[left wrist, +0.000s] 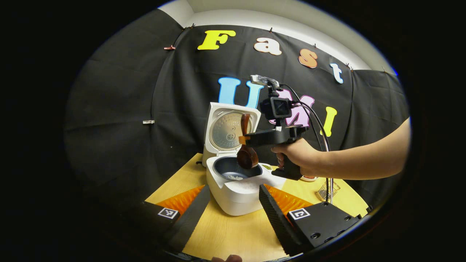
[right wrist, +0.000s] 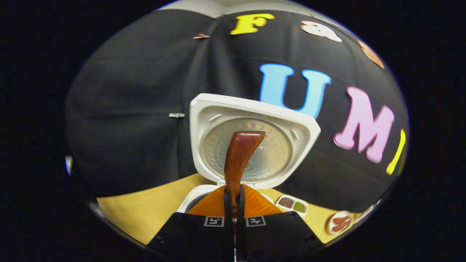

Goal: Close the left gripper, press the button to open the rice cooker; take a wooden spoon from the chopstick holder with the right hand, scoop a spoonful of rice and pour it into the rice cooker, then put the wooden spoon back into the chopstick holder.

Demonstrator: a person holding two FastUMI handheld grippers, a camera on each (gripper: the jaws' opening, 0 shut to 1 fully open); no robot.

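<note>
The white rice cooker (left wrist: 233,196) stands on the table with its lid (left wrist: 228,130) swung up. A small heap of rice (left wrist: 236,177) lies in the dark inner pot (left wrist: 227,169). My right gripper (left wrist: 243,139), held by a hand (left wrist: 298,156), is shut on the brown wooden spoon (left wrist: 247,156). The spoon hangs bowl down just above the pot, handle upward. In the right gripper view the spoon handle (right wrist: 239,156) rises from my right gripper (right wrist: 233,203) in front of the lid (right wrist: 287,138). My left gripper (left wrist: 233,189) stands open in front of the cooker, a finger on each side.
A wire chopstick holder (left wrist: 327,190) stands on the wooden table (left wrist: 233,233) to the right, behind the hand. A small divided dish (right wrist: 293,204) and a round dish (right wrist: 338,222) sit right of the cooker. The black cloth wall closes off the back.
</note>
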